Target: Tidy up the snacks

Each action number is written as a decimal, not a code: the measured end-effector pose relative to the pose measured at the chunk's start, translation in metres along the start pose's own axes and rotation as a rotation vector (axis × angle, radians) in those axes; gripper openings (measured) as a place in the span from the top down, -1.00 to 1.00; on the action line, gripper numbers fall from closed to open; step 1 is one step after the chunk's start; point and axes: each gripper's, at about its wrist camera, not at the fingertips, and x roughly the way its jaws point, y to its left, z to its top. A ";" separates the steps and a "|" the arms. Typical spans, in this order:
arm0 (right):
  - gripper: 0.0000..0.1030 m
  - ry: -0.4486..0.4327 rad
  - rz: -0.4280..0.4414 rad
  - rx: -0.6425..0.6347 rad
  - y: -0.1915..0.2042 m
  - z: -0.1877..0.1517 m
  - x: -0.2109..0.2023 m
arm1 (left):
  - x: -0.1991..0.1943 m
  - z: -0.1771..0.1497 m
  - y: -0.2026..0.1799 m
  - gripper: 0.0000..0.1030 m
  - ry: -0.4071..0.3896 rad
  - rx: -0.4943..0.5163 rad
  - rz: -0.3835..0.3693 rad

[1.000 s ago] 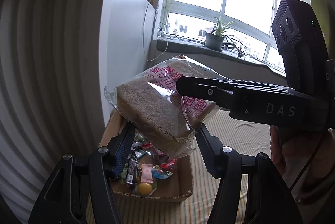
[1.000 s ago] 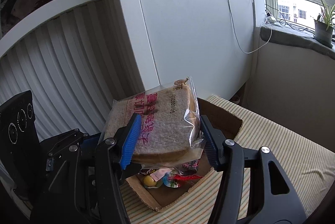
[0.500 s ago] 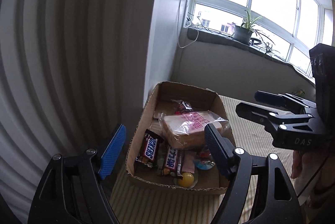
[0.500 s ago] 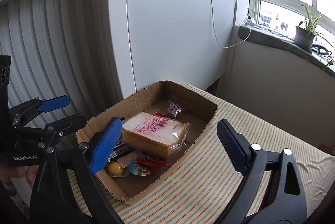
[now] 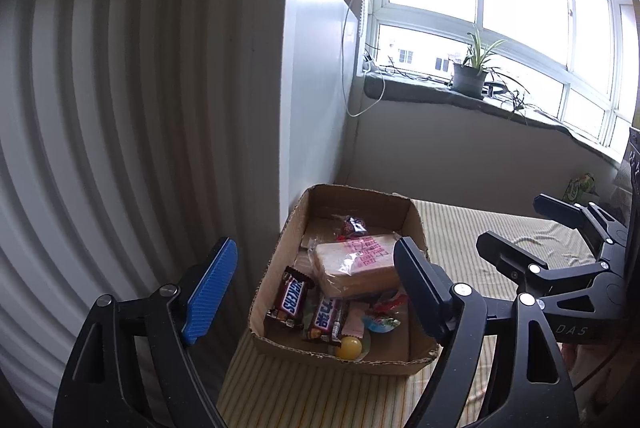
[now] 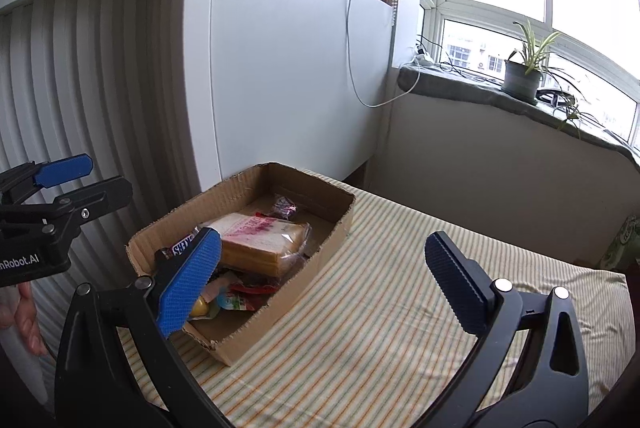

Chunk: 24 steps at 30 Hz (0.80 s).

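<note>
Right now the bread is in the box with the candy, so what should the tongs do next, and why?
Probably swing the right tongs toward the green packet by the far wall. The bagged bread already lies in the cardboard box; both tongs have just been opening and hold nothing, left tongs included. That packet looks like the only snack outside, though it is too small to be sure.
</note>
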 end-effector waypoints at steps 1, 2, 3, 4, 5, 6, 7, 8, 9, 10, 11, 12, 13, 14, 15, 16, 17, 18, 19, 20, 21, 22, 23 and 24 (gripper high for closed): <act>-1.00 0.001 -0.008 0.009 -0.006 -0.004 -0.004 | -0.002 0.001 -0.004 -0.57 -0.004 0.008 -0.002; -1.00 0.001 -0.014 0.018 -0.012 -0.008 -0.010 | -0.004 0.002 -0.010 -0.57 -0.006 0.017 -0.005; -1.00 0.002 -0.022 0.026 -0.018 -0.012 -0.015 | -0.005 0.003 -0.016 -0.57 -0.008 0.026 -0.009; -1.00 0.003 -0.035 0.037 -0.025 -0.017 -0.020 | -0.006 0.003 -0.022 -0.57 -0.011 0.036 -0.013; -1.00 0.001 -0.049 0.050 -0.033 -0.022 -0.026 | -0.007 0.004 -0.029 -0.57 -0.013 0.046 -0.020; -1.00 0.000 -0.061 0.064 -0.041 -0.027 -0.032 | -0.008 0.004 -0.037 -0.59 -0.016 0.058 -0.030; -1.00 0.001 -0.075 0.079 -0.051 -0.033 -0.038 | -0.009 0.005 -0.046 -0.64 -0.019 0.070 -0.039; -1.00 0.004 -0.094 0.095 -0.062 -0.039 -0.045 | -0.010 0.004 -0.056 -0.69 -0.022 0.084 -0.049; -1.00 0.005 -0.115 0.112 -0.073 -0.045 -0.052 | -0.012 0.003 -0.067 -0.71 -0.025 0.098 -0.064; -1.00 0.005 -0.139 0.128 -0.084 -0.051 -0.060 | -0.013 0.002 -0.078 -0.78 -0.025 0.113 -0.084; -1.00 0.005 -0.166 0.145 -0.096 -0.057 -0.069 | -0.013 0.002 -0.090 -0.94 -0.020 0.128 -0.105; -1.00 0.004 -0.193 0.159 -0.107 -0.062 -0.079 | -0.014 0.002 -0.102 -1.00 -0.014 0.143 -0.128; -1.00 0.002 -0.222 0.172 -0.118 -0.067 -0.089 | -0.015 0.001 -0.115 -0.99 -0.012 0.158 -0.151; -1.00 0.000 -0.254 0.187 -0.130 -0.072 -0.100 | -0.015 0.000 -0.128 -0.99 -0.003 0.171 -0.170; -1.00 0.002 -0.284 0.202 -0.141 -0.076 -0.110 | -0.015 -0.002 -0.140 -0.99 0.007 0.180 -0.194; -1.00 0.007 -0.315 0.217 -0.151 -0.080 -0.119 | -0.015 -0.003 -0.152 -0.99 0.014 0.189 -0.223; -1.00 0.011 -0.341 0.229 -0.161 -0.082 -0.128 | -0.015 -0.004 -0.162 -0.99 0.020 0.197 -0.249; -1.00 0.008 -0.363 0.239 -0.168 -0.083 -0.136 | -0.016 -0.006 -0.172 -0.99 0.025 0.205 -0.267; -1.00 0.000 -0.378 0.246 -0.174 -0.084 -0.145 | -0.017 -0.007 -0.181 -0.99 0.028 0.212 -0.284; -1.00 -0.012 -0.390 0.250 -0.178 -0.085 -0.153 | -0.018 -0.009 -0.187 -0.99 0.030 0.214 -0.300; -1.00 -0.022 -0.397 0.254 -0.180 -0.084 -0.159 | -0.019 -0.009 -0.192 -0.99 0.034 0.212 -0.312; -1.00 -0.029 -0.401 0.258 -0.182 -0.084 -0.163 | -0.022 -0.010 -0.196 -0.99 0.037 0.210 -0.321; -1.00 -0.038 -0.400 0.262 -0.184 -0.083 -0.167 | -0.024 -0.010 -0.199 -0.99 0.039 0.211 -0.327; -1.00 -0.045 -0.399 0.264 -0.184 -0.082 -0.169 | -0.025 -0.011 -0.200 -0.99 0.041 0.212 -0.327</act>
